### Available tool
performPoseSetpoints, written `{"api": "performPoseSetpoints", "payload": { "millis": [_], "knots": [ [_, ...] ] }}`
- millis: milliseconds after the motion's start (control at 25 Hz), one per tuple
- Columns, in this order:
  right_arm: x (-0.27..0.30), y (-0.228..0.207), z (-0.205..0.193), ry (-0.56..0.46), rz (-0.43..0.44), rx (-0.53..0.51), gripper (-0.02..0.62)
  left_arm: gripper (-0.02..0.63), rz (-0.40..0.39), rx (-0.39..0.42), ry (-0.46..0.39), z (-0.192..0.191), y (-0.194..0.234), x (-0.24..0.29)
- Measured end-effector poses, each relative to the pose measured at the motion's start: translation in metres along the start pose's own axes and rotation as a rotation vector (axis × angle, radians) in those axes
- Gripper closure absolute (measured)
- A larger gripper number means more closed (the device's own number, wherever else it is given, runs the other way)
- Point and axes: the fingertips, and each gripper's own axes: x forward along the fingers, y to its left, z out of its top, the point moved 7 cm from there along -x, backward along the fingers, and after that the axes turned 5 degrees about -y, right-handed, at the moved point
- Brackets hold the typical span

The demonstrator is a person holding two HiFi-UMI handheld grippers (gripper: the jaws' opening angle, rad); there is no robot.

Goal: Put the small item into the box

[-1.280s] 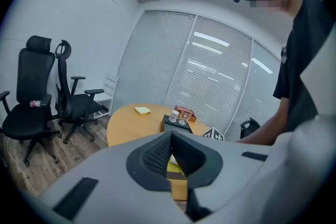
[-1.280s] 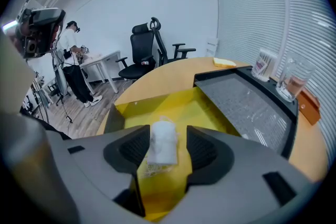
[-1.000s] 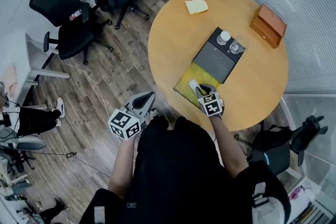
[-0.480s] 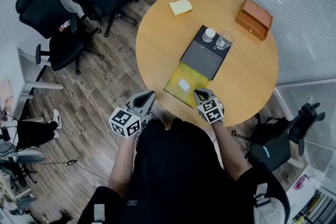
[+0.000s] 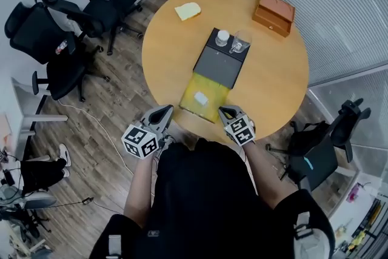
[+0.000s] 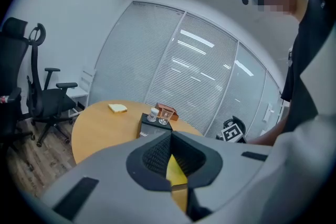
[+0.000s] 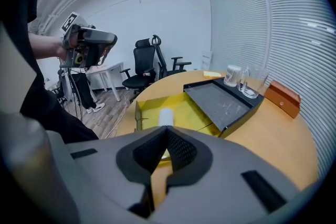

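Small white item is seen lying flat inside the open yellow cardboard box, roughly mid-floor and clear of the walls. Nothing is gripping or touching it.

Right gripper is held just off the near right corner of the yellow box, over the edge of the round wooden table. Its fingers are pressed together with nothing between them. In the right gripper view the white item is seen beyond the fingertips, not in them.

Left gripper is held off the near left corner of the yellow box, just past the table edge and above the floor. Its fingers are also closed against each other and empty. Only a sliver of the yellow box is seen through the gap behind them.

A black rectangular tray abuts the far end of the yellow box. A white capped bottle and a clear glass stand side by side on the tray's far end.

A brown wooden case is located well beyond the yellow box, far right. A pale yellow pad is located well beyond it, far left. Black office chairs are parked on the floor well left of the yellow box.
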Motion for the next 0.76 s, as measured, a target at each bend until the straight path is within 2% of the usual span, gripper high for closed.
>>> {"api": "performPoseSetpoints", "payload": {
  "millis": [240, 760],
  "knots": [
    [-0.009, 0.003, -0.005, 0.014, -0.023, 0.005, 0.591, 0.600, -0.020, -0.010, -0.003, -0.002, -0.004, 0.001],
    [-0.004, 0.004, 0.024, -0.010, -0.080, 0.007, 0.591, 0.600, -0.049, 0.021, 0.009, 0.019, 0.019, -0.008]
  ]
}}
